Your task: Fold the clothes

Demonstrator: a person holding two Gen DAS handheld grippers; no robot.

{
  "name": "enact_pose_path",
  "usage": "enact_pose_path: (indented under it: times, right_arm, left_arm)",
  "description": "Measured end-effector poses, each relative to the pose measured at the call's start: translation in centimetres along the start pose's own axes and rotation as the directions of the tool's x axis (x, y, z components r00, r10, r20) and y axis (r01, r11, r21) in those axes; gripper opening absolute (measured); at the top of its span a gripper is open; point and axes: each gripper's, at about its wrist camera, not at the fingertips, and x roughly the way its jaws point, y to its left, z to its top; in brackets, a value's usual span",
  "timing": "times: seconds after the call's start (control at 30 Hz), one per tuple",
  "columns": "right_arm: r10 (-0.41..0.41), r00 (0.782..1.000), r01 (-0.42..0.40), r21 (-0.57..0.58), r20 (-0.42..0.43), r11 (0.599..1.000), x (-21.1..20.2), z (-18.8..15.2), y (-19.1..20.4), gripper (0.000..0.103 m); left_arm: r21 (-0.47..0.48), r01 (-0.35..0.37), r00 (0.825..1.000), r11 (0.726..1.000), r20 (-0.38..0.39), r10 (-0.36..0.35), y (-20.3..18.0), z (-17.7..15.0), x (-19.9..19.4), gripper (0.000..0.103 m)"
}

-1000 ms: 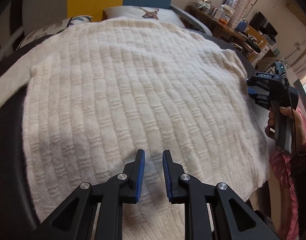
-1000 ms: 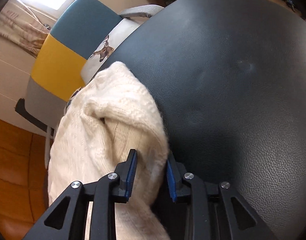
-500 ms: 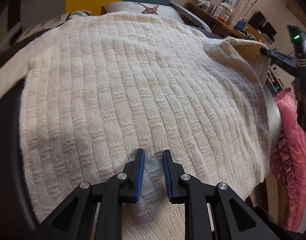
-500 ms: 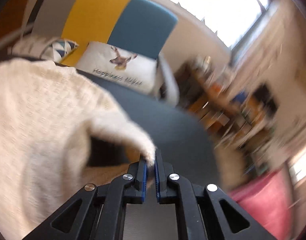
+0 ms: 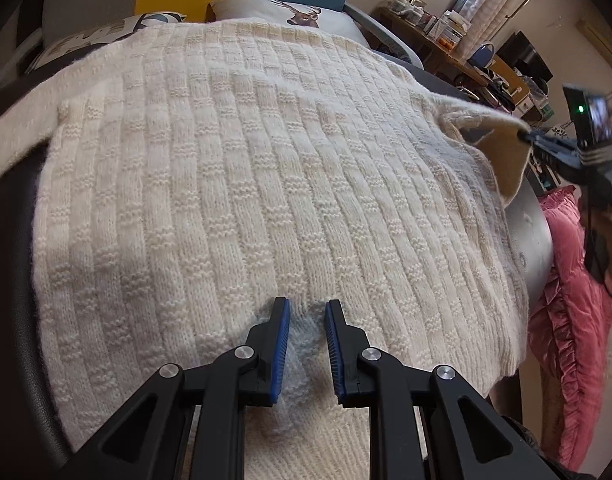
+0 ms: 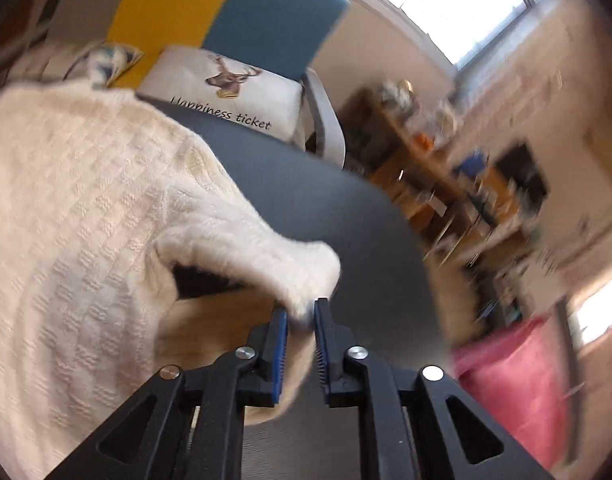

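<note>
We see a cream knitted sweater (image 5: 245, 184) spread flat across a dark padded surface (image 6: 314, 204), its ribbed back facing up. Our left gripper (image 5: 306, 344) points down at the near hem, its blue pads (image 5: 281, 344) standing a little apart with a ridge of knit bunched between them; whether they truly pinch it we cannot tell. Our right gripper (image 6: 299, 344) holds the sweater's far right corner lifted off the surface, cloth caught between its pads (image 6: 279, 354), while its jaws are opening. In the left wrist view that raised corner shows its plain inner side. Behind the sweater, a deer-print cushion (image 6: 225, 92) rests on a yellow and blue chair (image 6: 241, 16). A pink quilted cloth (image 5: 570, 320) hangs at the right.
</note>
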Motion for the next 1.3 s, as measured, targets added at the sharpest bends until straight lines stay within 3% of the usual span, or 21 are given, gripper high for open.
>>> enact_pose_path:
  times: [0.13, 0.23, 0.3, 0.37, 0.43, 0.53, 0.57, 0.63, 0.7, 0.83, 0.9, 0.97, 1.1, 1.2, 1.3]
  right_arm:
    - [0.169, 0.978, -0.193, 0.209, 0.125, 0.959, -1.1, -2.3, -5.1, 0.018]
    - [0.287, 0.945, -0.324, 0.325, 0.158, 0.888, -1.8, -3.9, -8.7, 0.018]
    - [0.396, 0.905, -0.424, 0.401, 0.155, 0.812, -1.4, -5.2, -10.5, 0.023]
    - [0.507, 0.852, -0.507, 0.452, 0.134, 0.733, -0.5, -7.3, -10.8, 0.023]
    - [0.577, 0.809, -0.550, 0.493, 0.112, 0.674, 0.3, -9.2, -10.3, 0.023]
    - [0.657, 0.740, -0.623, 0.517, 0.144, 0.588, 1.0, -11.1, -9.1, 0.022]
    - [0.664, 0.734, -0.626, 0.525, 0.147, 0.576, 1.3, -11.8, -8.5, 0.022]
    - [0.622, 0.775, -0.567, 0.563, 0.115, 0.602, 2.1, -12.0, -7.9, 0.024]
    - [0.637, 0.761, -0.574, 0.587, 0.124, 0.571, 3.1, -12.1, -7.6, 0.026]
    - [0.635, 0.770, -0.543, 0.591, 0.067, 0.596, 4.0, -11.7, -6.3, 0.026]
    - [0.633, 0.771, -0.528, 0.616, 0.061, 0.584, 4.4, -11.6, -5.9, 0.026]
    - [0.649, 0.758, -0.528, 0.643, 0.062, 0.555, 4.9, -11.6, -5.6, 0.026]
    - [0.653, 0.756, -0.521, 0.649, 0.048, 0.554, 5.5, -10.3, -3.9, 0.026]
    - [0.624, 0.780, -0.481, 0.686, 0.050, 0.546, 6.0, -9.9, -3.5, 0.022]
    - [0.565, 0.825, -0.418, 0.686, 0.012, 0.595, 6.8, -9.1, -3.3, 0.009]
  left_arm:
    - [-0.010, -0.002, 1.000, 1.000, -0.007, 0.002, 0.0, -0.2, -0.1, 0.019]
    - [-0.016, -0.009, 1.000, 1.000, -0.006, 0.009, 0.0, -0.2, -0.1, 0.019]
    - [-0.022, -0.014, 1.000, 1.000, -0.007, 0.014, -0.1, -0.3, -0.1, 0.019]
    - [-0.030, -0.018, 1.000, 0.999, -0.009, 0.018, -0.1, -0.2, 0.0, 0.019]
    - [-0.031, -0.022, 1.000, 0.999, -0.010, 0.022, -0.2, 0.0, 0.1, 0.019]
    - [-0.034, -0.026, 1.000, 0.999, -0.013, 0.026, -0.2, 0.1, 0.2, 0.019]
    - [-0.032, -0.028, 1.000, 0.999, -0.015, 0.027, -0.2, 0.1, 0.2, 0.019]
    - [-0.030, -0.030, 0.999, 0.999, -0.017, 0.030, -0.2, 0.1, 0.1, 0.019]
    - [-0.028, -0.031, 0.999, 0.999, -0.018, 0.030, -0.2, 0.1, 0.1, 0.019]
    - [-0.039, -0.019, 1.000, 0.999, -0.012, 0.018, 0.1, 0.0, 0.0, 0.019]
    - [-0.045, -0.011, 1.000, 0.999, -0.011, 0.010, 0.2, 0.0, 0.0, 0.019]
    - [-0.051, -0.003, 1.000, 0.999, -0.008, 0.002, 0.3, -0.1, 0.0, 0.019]
    - [-0.045, 0.000, 1.000, 0.999, 0.000, 0.000, 0.3, -0.2, -0.1, 0.019]
    - [-0.042, 0.003, 1.000, 0.999, 0.003, -0.003, 0.4, -0.2, -0.1, 0.019]
    - [-0.042, 0.008, 1.000, 0.999, 0.010, -0.008, 0.5, -0.3, -0.2, 0.019]
